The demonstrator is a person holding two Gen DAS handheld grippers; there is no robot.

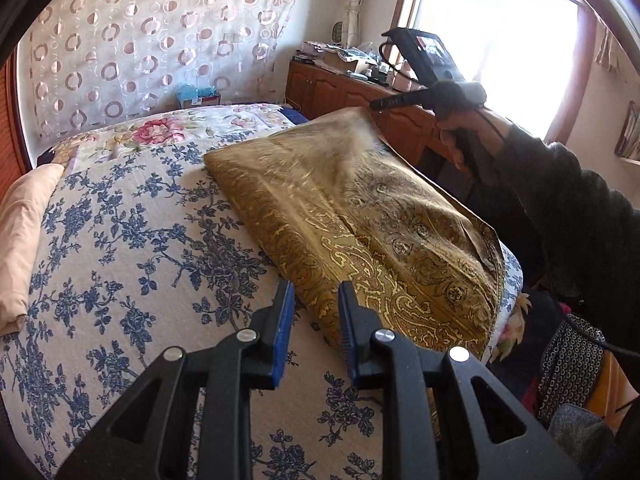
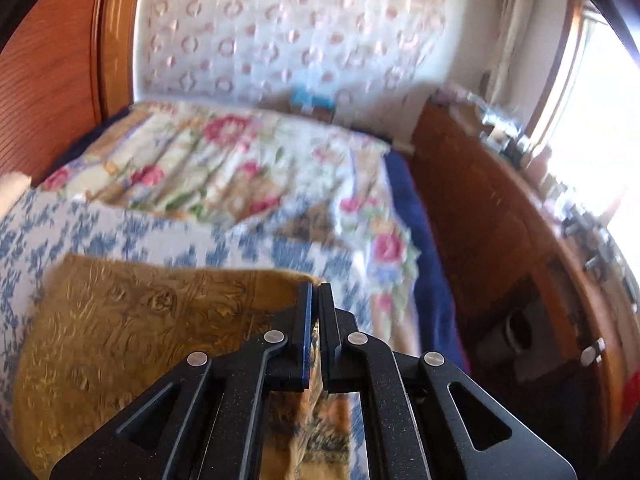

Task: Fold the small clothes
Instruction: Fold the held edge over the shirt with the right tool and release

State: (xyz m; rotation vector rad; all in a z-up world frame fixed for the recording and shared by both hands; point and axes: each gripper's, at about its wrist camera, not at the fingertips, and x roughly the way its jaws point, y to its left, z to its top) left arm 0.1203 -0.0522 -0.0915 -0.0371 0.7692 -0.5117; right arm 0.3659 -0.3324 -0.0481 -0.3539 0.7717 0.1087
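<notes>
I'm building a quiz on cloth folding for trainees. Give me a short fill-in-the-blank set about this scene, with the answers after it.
1. The gold patterned cloth lies on a bed cover printed with ____ flowers.
2. The right hand-held gripper is shut on a ____ of the cloth.
3. The left hand-held gripper has a gap between its fingers with ____ held between them.
4. Daylight comes in through a ____ behind the wooden cabinet.

Answers: blue; corner; nothing; window

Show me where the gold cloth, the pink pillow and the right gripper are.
gold cloth (image 1: 320,216): left wrist view, middle of its patterned face.
pink pillow (image 1: 24,232): left wrist view, middle of its side.
right gripper (image 2: 315,312): right wrist view, between its fingers.
</notes>
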